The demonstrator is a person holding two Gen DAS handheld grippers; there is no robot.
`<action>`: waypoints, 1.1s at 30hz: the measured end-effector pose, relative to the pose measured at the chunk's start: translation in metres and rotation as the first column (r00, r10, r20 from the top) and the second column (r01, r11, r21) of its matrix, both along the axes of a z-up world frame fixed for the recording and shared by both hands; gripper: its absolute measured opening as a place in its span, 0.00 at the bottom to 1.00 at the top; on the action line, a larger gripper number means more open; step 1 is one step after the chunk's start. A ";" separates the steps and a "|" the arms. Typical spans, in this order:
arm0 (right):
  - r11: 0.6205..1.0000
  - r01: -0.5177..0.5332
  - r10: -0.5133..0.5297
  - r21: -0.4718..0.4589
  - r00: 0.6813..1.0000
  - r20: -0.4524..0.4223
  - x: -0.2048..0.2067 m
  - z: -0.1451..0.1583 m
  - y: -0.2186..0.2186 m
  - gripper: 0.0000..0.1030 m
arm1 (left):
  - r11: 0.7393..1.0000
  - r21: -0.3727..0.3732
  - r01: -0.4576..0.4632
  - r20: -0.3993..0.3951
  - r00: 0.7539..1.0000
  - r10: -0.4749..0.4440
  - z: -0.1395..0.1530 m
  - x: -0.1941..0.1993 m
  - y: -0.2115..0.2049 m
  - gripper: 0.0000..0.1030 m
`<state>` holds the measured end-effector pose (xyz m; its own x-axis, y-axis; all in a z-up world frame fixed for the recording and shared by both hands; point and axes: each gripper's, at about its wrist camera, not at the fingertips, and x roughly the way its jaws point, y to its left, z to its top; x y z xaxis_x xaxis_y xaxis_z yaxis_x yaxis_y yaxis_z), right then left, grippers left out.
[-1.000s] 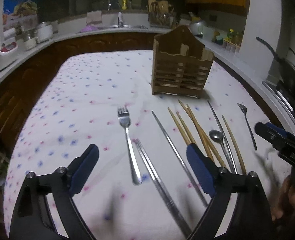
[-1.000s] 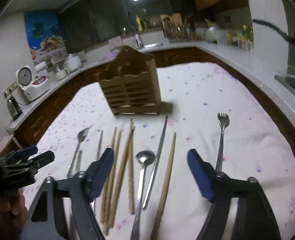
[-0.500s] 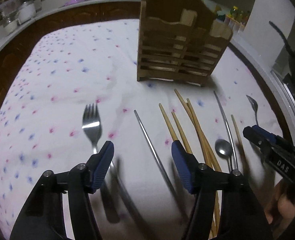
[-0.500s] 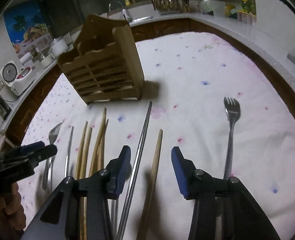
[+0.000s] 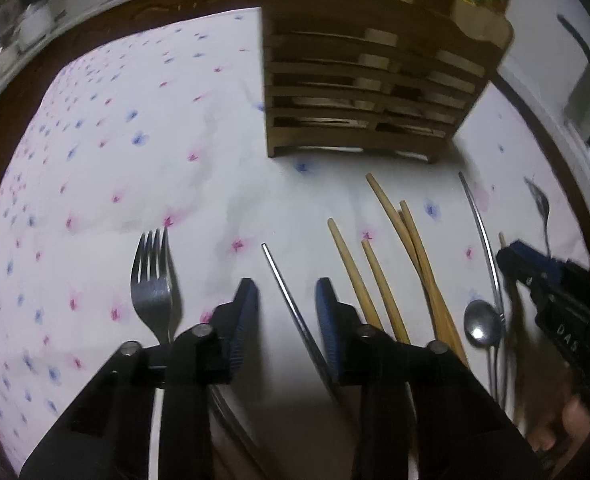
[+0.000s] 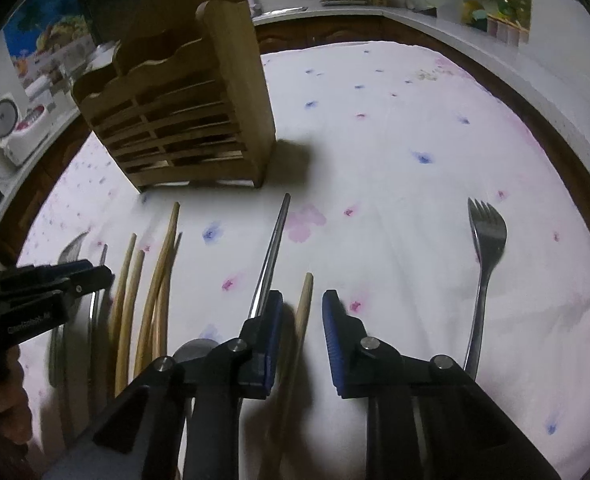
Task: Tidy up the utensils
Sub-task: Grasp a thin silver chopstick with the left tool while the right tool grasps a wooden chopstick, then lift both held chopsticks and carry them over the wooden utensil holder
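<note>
Cutlery lies in a loose row on the flowered tablecloth (image 5: 143,128) in front of the wooden utensil holder (image 5: 375,92), which stands upright and apart from every piece.

My left gripper (image 5: 286,308) hangs low over a metal chopstick (image 5: 283,280); its blue pads (image 5: 244,312) stand a little apart on either side of the rod, and I cannot tell whether they touch it. To its left lies one large fork (image 5: 154,288), tines pointing away from me. A second metal rod slants under my left gripper's body, blurred.

To the right, from the left wrist, I count five wooden chopsticks (image 5: 391,216) plainly: two short-looking ones side by side, then three that cross and bundle together. The tip of a sixth (image 5: 502,238) shows near my right gripper (image 5: 515,260), which sits at the right edge of that view. Beyond the bundle lie one spoon (image 5: 482,324), a long thin metal handle (image 5: 479,224) curving beside it, and one small fork (image 5: 538,204) farthest right.

My right gripper (image 6: 302,312), seen from its own wrist, straddles a single wooden chopstick (image 6: 305,296) with its pads (image 6: 333,320) parted and not closed on it. Just left of that runs another metal chopstick (image 6: 273,248), its tip toward the holder (image 6: 183,120). Well to the right lies the second large fork (image 6: 485,248). My left gripper (image 6: 95,276) shows at the left edge, over the wooden bundle (image 6: 155,280).
</note>
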<state>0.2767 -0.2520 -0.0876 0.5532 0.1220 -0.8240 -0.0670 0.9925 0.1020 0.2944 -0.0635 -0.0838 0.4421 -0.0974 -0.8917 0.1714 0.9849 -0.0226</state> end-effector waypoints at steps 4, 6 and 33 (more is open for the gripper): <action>0.998 -0.020 0.021 -0.067 1.000 0.015 0.000 -0.002 0.007 0.08 | 0.998 0.027 0.048 0.022 0.999 -0.049 0.000 -0.005 -0.008 0.09; 0.998 -0.018 0.018 -0.056 1.000 0.015 0.002 -0.002 0.007 0.07 | 0.998 0.014 0.055 0.025 0.998 -0.056 0.000 -0.006 -0.007 0.07; 0.987 -0.062 0.020 0.149 0.963 0.268 -0.057 0.120 -0.005 0.05 | 0.943 -0.287 0.168 0.293 0.953 -0.081 0.135 -0.091 0.037 0.04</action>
<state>0.2194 -0.2572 0.0320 0.7406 0.2641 -0.6178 -0.1532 0.9617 0.2274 0.2036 -0.0269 0.0514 0.6305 -0.4158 -0.6555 0.3349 0.9075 -0.2535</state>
